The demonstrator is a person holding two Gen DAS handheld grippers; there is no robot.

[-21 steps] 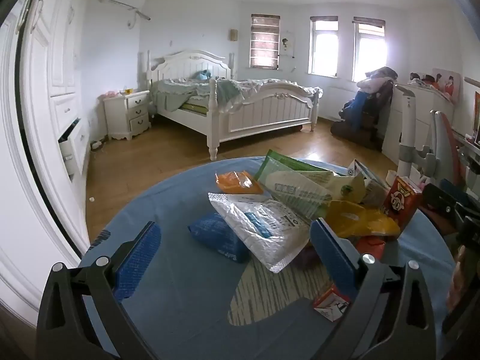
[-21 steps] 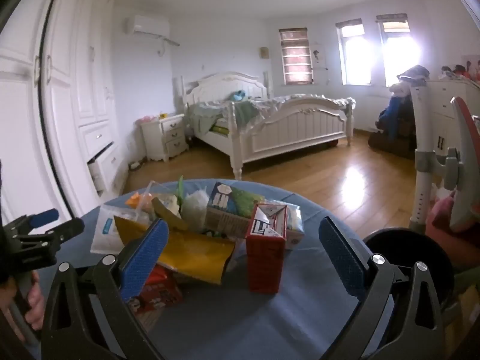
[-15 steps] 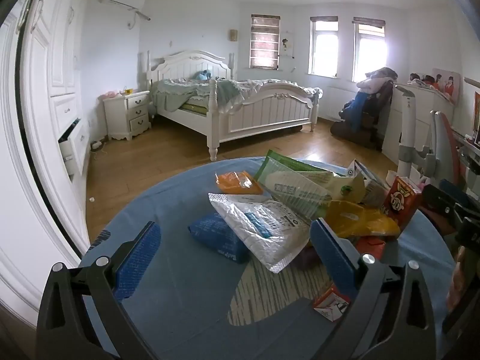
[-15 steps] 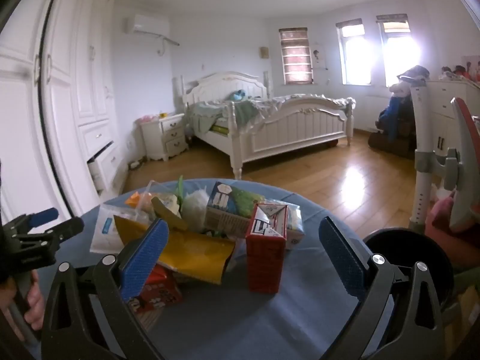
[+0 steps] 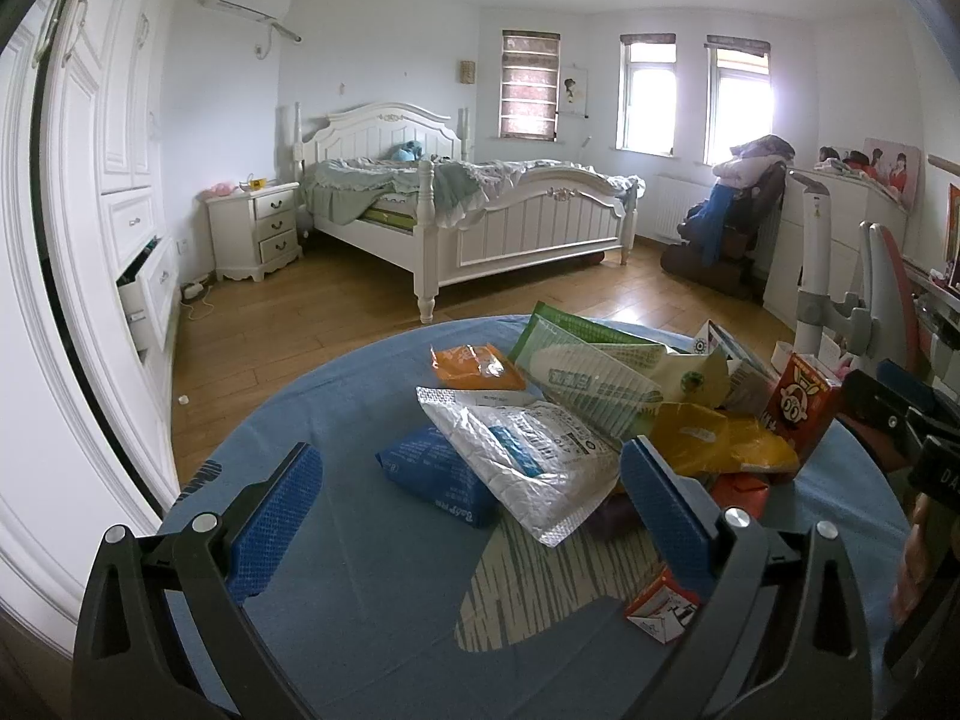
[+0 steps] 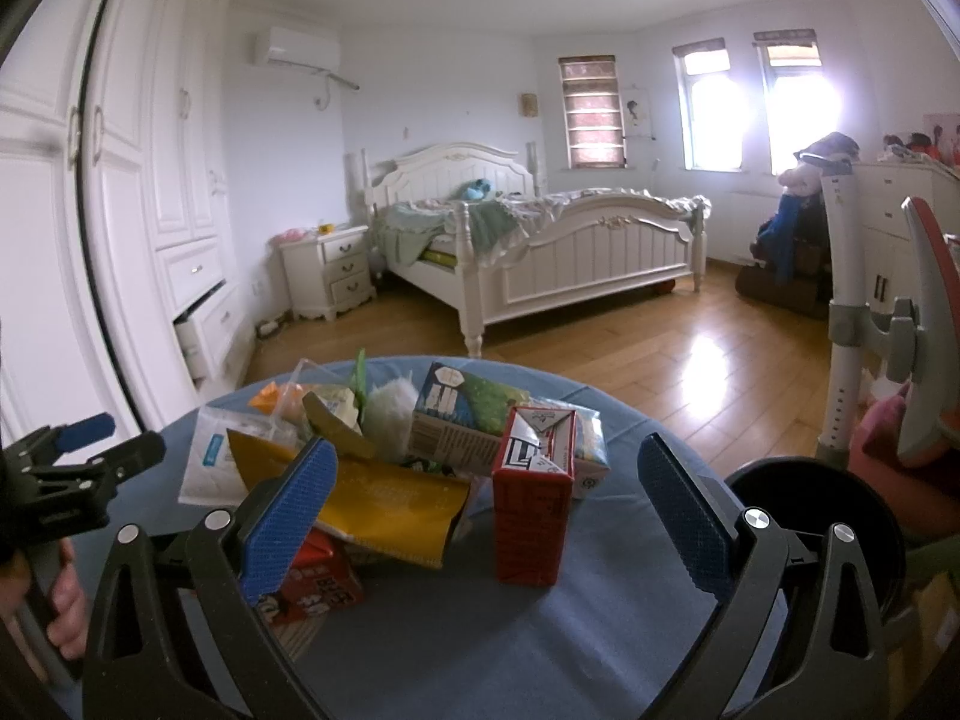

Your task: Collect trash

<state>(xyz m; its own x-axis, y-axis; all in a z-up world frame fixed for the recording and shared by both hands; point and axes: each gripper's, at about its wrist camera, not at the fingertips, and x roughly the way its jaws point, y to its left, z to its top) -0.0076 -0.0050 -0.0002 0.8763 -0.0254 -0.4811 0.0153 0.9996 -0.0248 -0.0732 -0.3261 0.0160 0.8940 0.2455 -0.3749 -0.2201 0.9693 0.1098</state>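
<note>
The trash lies in one loose heap on the round blue counter (image 5: 372, 588), toward its far side: a red carton (image 6: 533, 504) stands upright at the near edge of the heap, a yellow bag (image 6: 390, 510) leans beside it, and a green carton (image 6: 468, 420) lies behind. From the other side we see a white plastic pouch (image 5: 528, 456) resting on a blue packet (image 5: 438, 480), with an orange wrapper (image 5: 474, 360) further back. We judge that the heap was gathered so that each piece can be taken one by one to the black bin (image 6: 810, 516), which stands just beside the counter on our right side. Our right hand-held gripper (image 6: 486, 510) is released, with the jaws wide apart, and the red carton sits between them in the picture but is not touched. Our left hand-held gripper (image 5: 468, 510) is released also and holds nothing; it hangs above the counter before the blue packet. We think the collecting is not yet begun. The bottom of the heap is hidden under the bags, a small red box (image 5: 660, 606) is partly cut off by a finger of the left hand-held gripper, and the inside of the bin is too dark to tell what is in it.
</note>
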